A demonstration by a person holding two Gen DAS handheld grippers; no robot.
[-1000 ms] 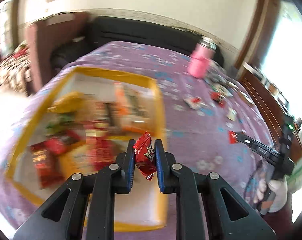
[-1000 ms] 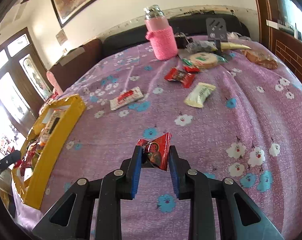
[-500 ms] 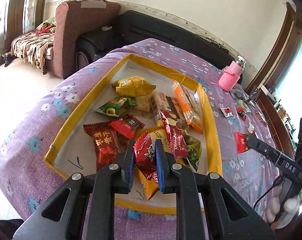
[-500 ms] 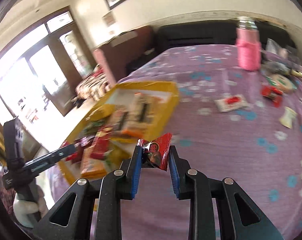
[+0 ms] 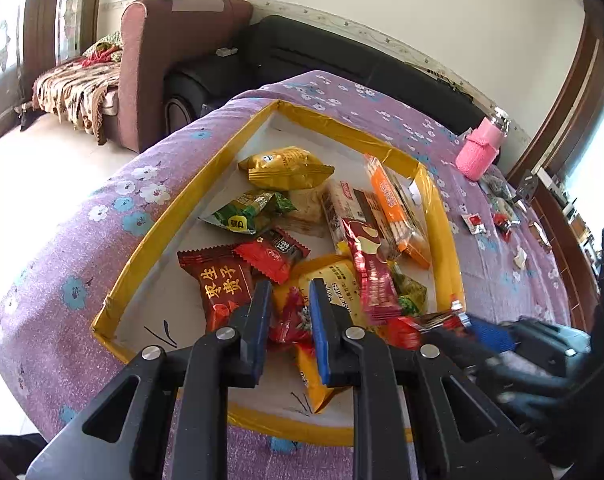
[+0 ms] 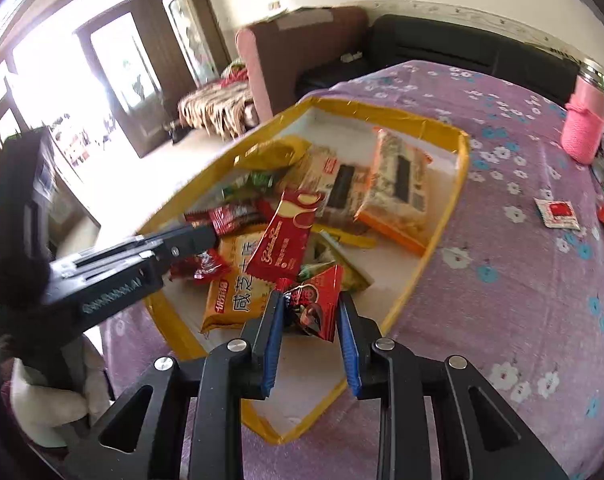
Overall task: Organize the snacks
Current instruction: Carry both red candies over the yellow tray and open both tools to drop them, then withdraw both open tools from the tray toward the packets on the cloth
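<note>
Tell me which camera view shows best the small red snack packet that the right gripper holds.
The right wrist view: the small red snack packet sits sharp and close between the right gripper pads. In the left wrist view, the same packet appears blurred and partly hidden at the right edge.

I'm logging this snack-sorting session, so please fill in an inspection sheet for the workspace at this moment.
Surface: purple floral cloth over the table.
Job's things: yellow-rimmed tray holding many wrapped snacks; a few loose snacks lie on the cloth beyond it.
Clutter: pink bottle and small items at the far end.
Grippers: left gripper shut on a red snack packet over the tray; right gripper shut on a red triangular packet at the tray's near edge.
Cables: nothing seen.
Surroundings: black sofa, maroon armchair, bright doorway.
</note>
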